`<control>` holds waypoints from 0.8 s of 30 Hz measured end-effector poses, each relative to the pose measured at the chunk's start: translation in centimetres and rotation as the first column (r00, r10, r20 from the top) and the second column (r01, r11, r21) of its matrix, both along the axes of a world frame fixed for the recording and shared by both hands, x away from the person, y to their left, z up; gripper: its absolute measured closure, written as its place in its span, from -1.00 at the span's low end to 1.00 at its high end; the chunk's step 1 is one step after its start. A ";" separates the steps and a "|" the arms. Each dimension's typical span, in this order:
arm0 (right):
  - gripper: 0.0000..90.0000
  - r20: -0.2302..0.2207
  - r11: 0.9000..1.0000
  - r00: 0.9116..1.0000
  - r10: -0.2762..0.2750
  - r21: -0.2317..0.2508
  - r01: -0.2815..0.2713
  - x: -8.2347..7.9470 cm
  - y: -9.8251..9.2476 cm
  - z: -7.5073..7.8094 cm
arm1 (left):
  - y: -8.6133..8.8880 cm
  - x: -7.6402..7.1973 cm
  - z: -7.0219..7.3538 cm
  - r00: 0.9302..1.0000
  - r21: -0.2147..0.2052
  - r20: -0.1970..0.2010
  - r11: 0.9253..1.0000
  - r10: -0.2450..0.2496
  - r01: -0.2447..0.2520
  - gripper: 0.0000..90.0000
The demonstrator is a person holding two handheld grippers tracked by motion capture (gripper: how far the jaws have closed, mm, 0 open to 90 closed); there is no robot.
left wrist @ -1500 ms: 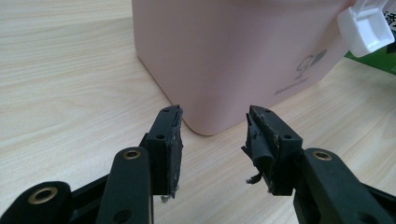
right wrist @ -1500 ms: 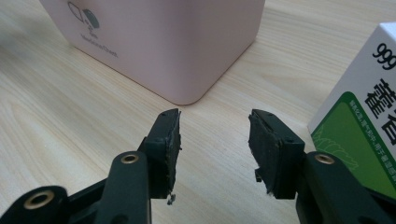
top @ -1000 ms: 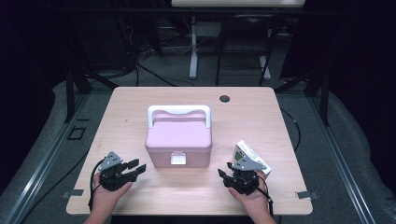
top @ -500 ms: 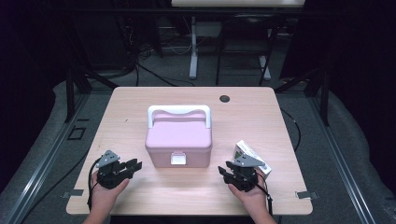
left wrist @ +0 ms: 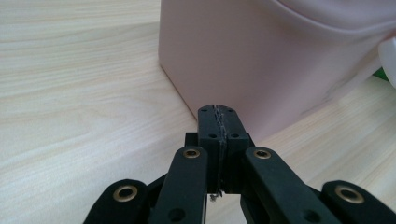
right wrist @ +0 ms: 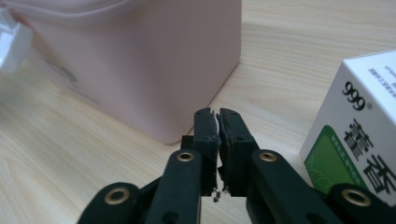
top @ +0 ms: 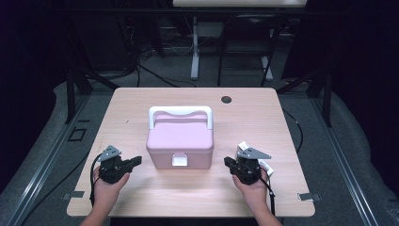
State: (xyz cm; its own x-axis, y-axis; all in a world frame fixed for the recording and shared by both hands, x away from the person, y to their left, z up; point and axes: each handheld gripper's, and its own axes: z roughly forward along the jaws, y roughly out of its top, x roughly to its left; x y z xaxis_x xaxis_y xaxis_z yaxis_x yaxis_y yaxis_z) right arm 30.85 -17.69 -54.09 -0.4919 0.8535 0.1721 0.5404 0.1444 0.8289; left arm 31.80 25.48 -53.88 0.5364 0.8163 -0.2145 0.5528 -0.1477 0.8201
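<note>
From above, a smooth pink plastic box (top: 180, 141) with a white handle (top: 180, 113) sits mid-table on pale woodgrain (top: 141, 101), between the left gripper (top: 136, 161) and right gripper (top: 227, 162). In the left gripper view, the left gripper (left wrist: 218, 111) has just closed empty, near the box's rounded corner (left wrist: 261, 60). In the right gripper view, the right gripper (right wrist: 219, 114) has likewise just closed on nothing, beside a white-and-green cardboard carton (right wrist: 355, 140).

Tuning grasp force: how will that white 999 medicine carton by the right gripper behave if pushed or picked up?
The carton looks like thin printed cardboard, so probably light, and its walls may dent under a hard squeeze. It has flat faces and rests on the wooden table, so a push should slide it, not roll it. The right gripper, shut and empty, would have to open first.
</note>
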 end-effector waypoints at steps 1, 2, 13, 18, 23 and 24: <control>0.97 -0.002 1.000 1.000 -0.002 0.006 0.002 0.2 0.0 0.0 | -0.2 0.3 0.1 1.000 0.005 -0.001 1.000 0.001 -0.001 1.00; 0.98 -0.005 1.000 1.000 -0.005 0.007 0.005 0.3 0.0 0.0 | -0.2 0.3 0.1 1.000 0.005 -0.001 1.000 0.001 -0.001 1.00; 1.00 0.028 0.999 0.999 -0.024 -0.040 0.025 1.6 0.8 0.9 | -0.5 2.3 0.3 0.999 -0.009 -0.002 0.999 0.035 -0.035 1.00; 1.00 0.028 0.998 0.999 -0.036 -0.047 0.037 2.0 1.0 1.0 | -0.3 2.5 0.4 0.999 -0.019 -0.007 0.999 0.038 -0.038 1.00; 1.00 0.029 0.997 0.998 -0.049 -0.052 0.051 2.5 1.4 1.1 | -0.4 3.0 1.0 0.999 -0.029 0.005 0.999 0.035 -0.035 1.00; 1.00 0.025 0.997 0.998 -0.054 -0.049 0.055 2.8 1.5 1.0 | -0.4 3.1 1.1 0.999 -0.029 0.007 0.999 0.039 -0.039 1.00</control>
